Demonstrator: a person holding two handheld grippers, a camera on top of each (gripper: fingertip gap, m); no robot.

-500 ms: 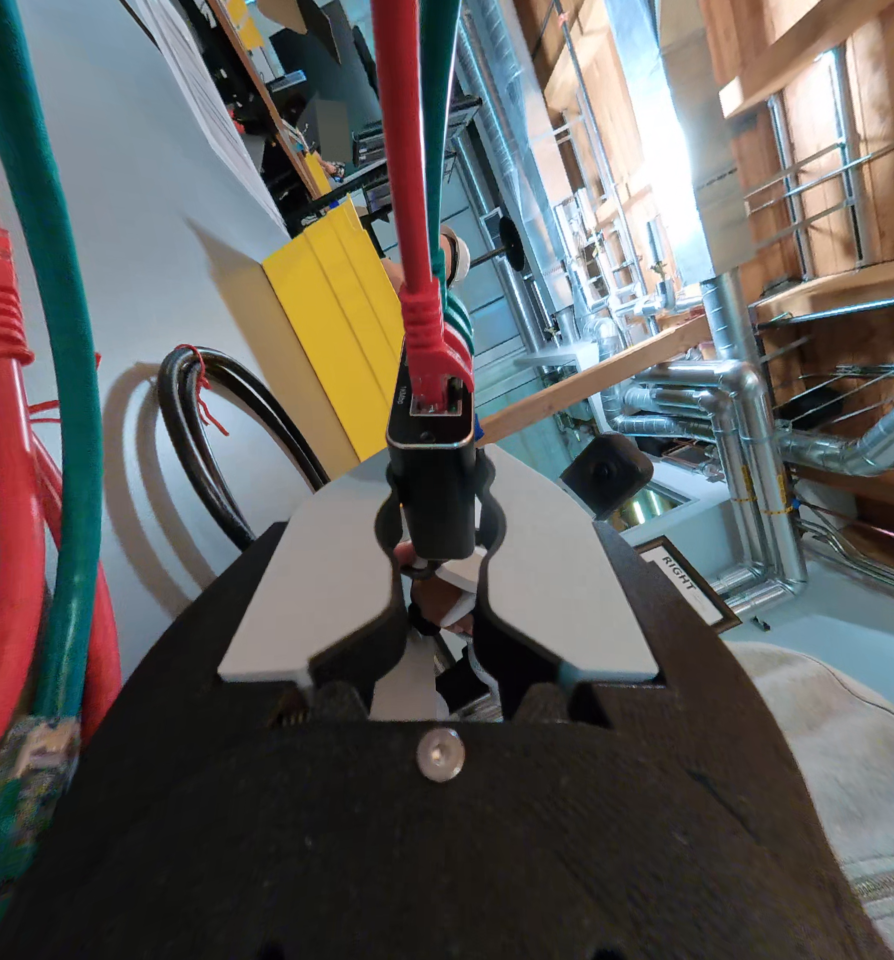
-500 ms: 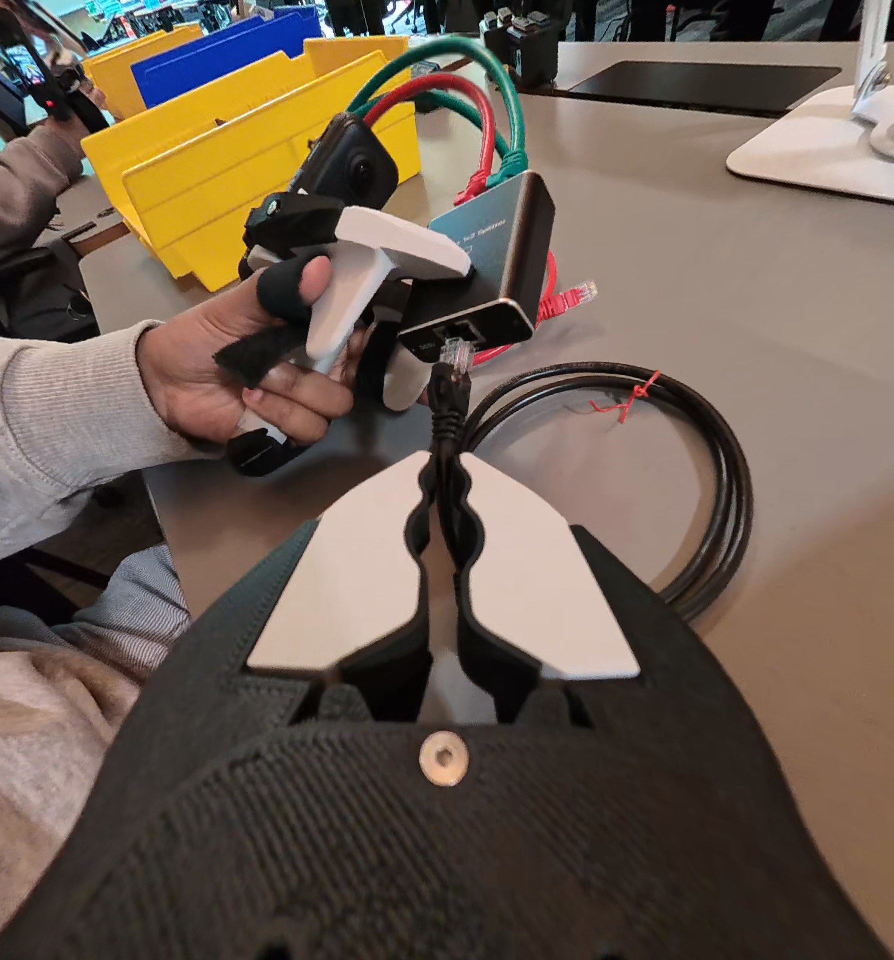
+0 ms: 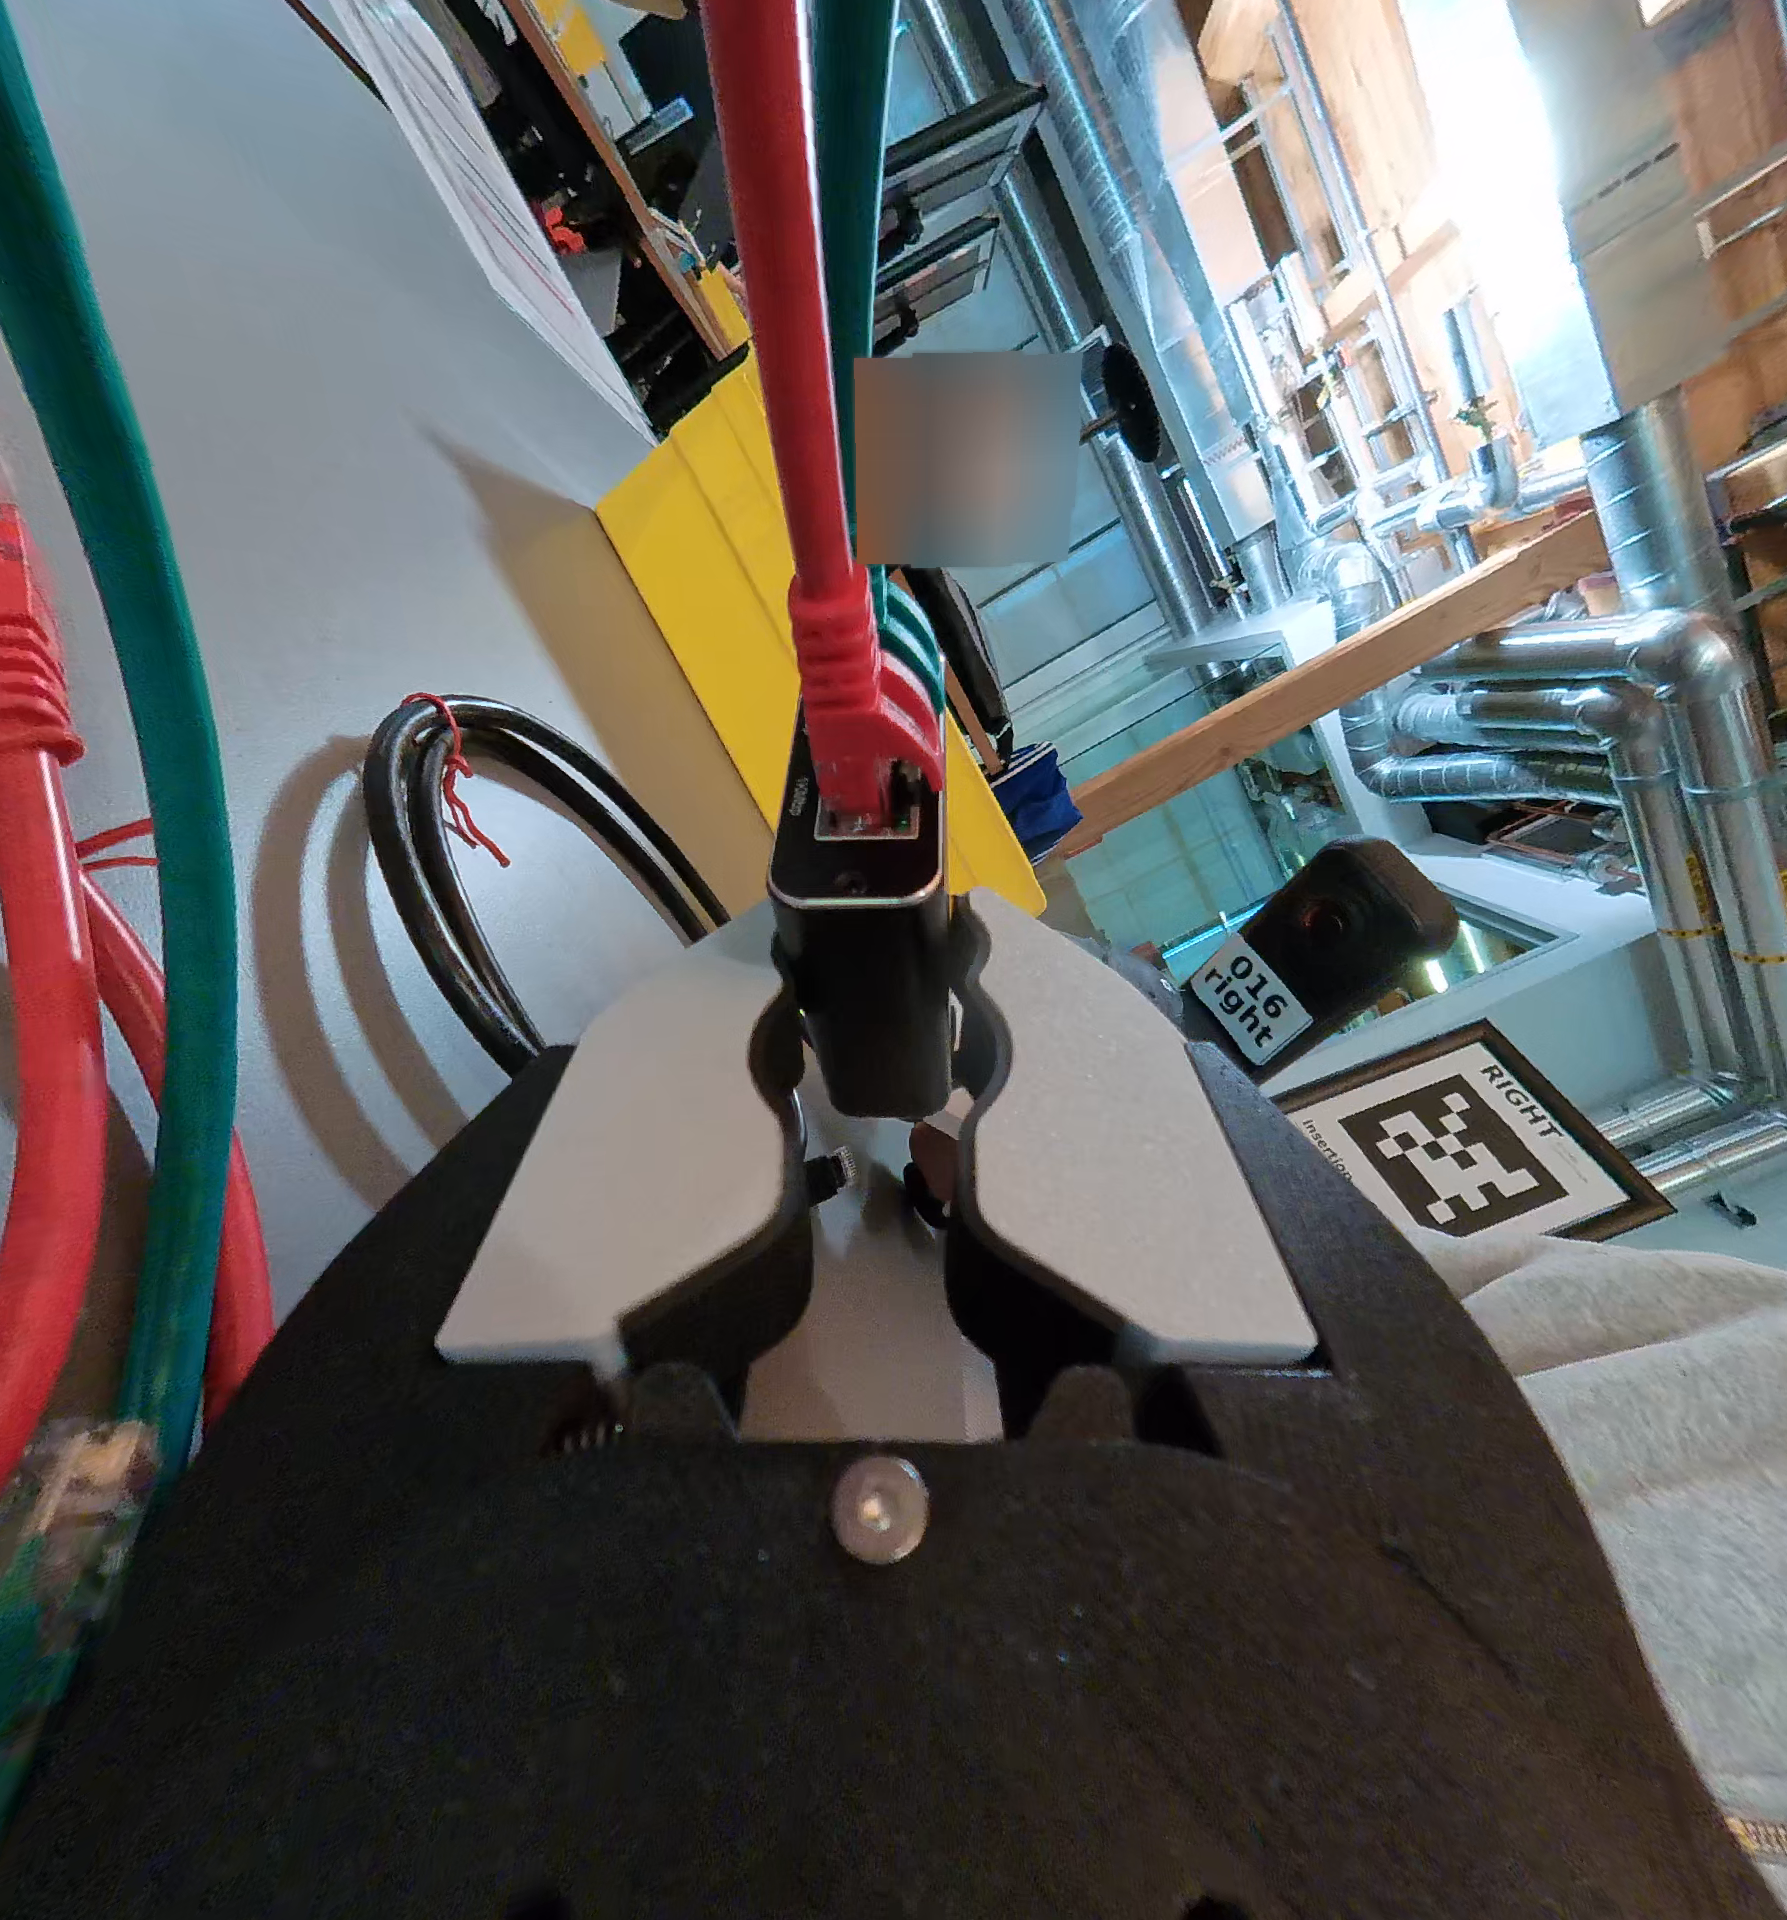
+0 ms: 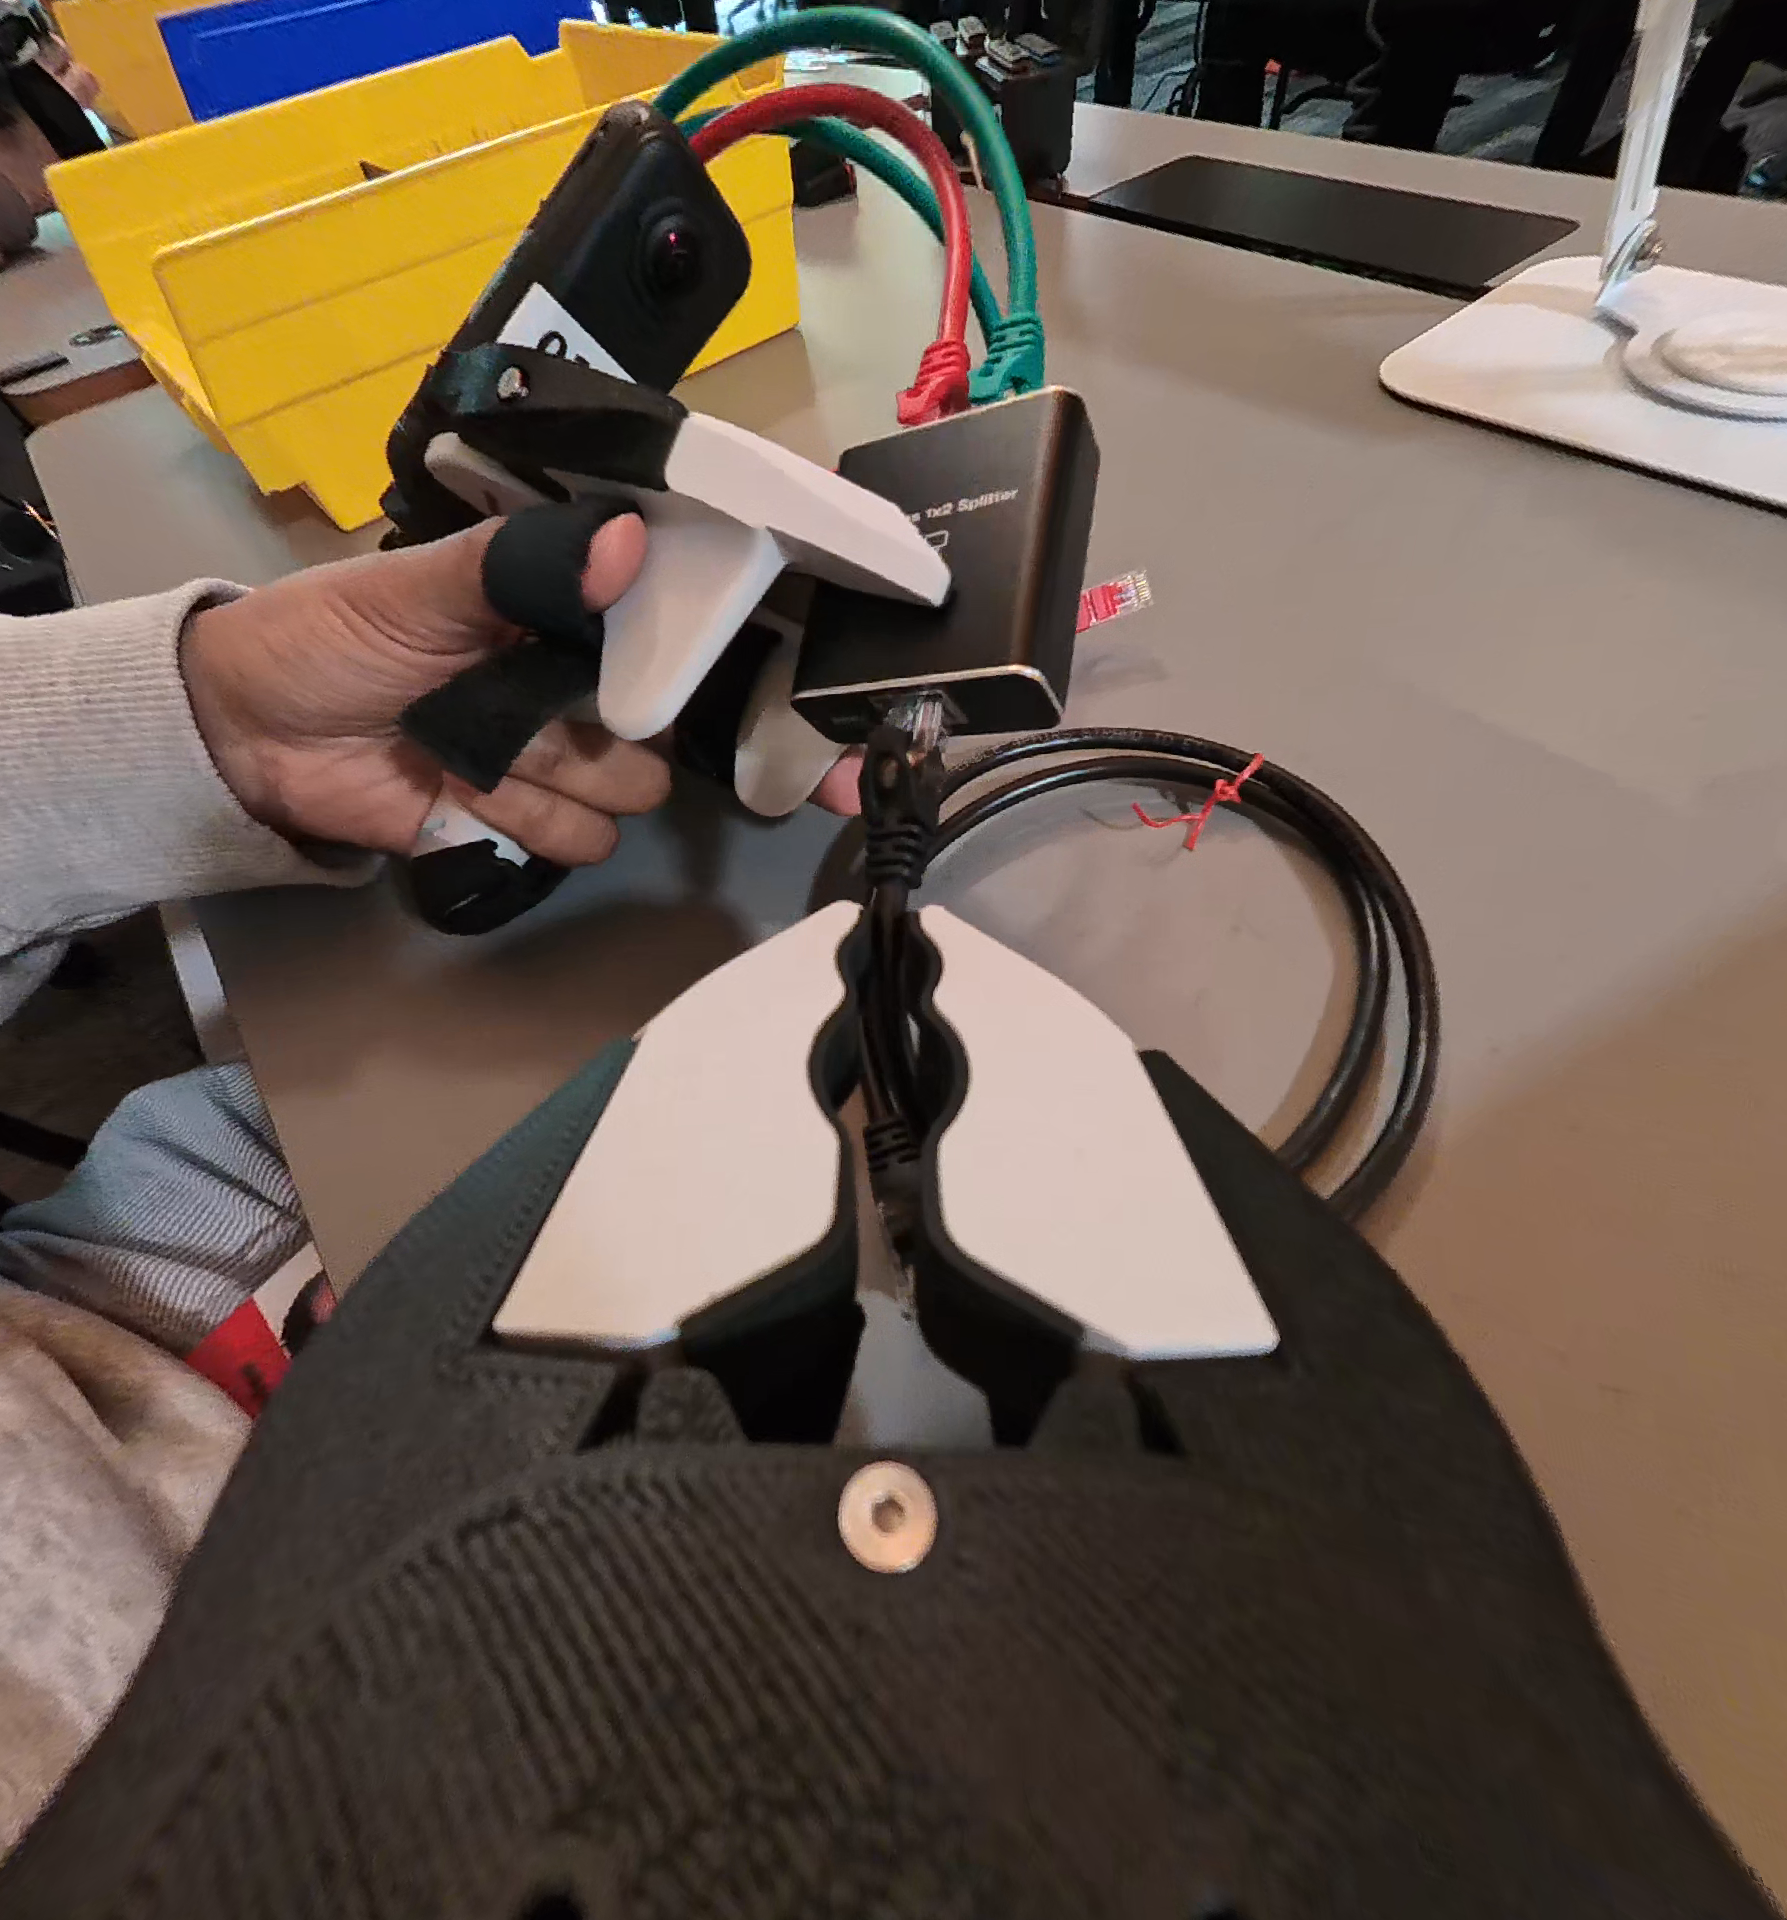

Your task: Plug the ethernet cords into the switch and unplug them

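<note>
The right gripper [image 4: 887, 925] pinches a black ethernet cord [image 4: 897, 831], its clear plug at the switch [image 4: 982, 561] port; the left gripper [image 4: 847, 665] clamps that switch above the table [image 4: 1491, 644].

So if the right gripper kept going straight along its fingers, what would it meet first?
The right gripper, shut on the black cord, points at the switch's near face. The plug's clear tip would likely enter that port first; it looks already at the opening.

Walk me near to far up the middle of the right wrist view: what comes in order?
right gripper → black plug → switch → red plug and green plug, side by side
</note>
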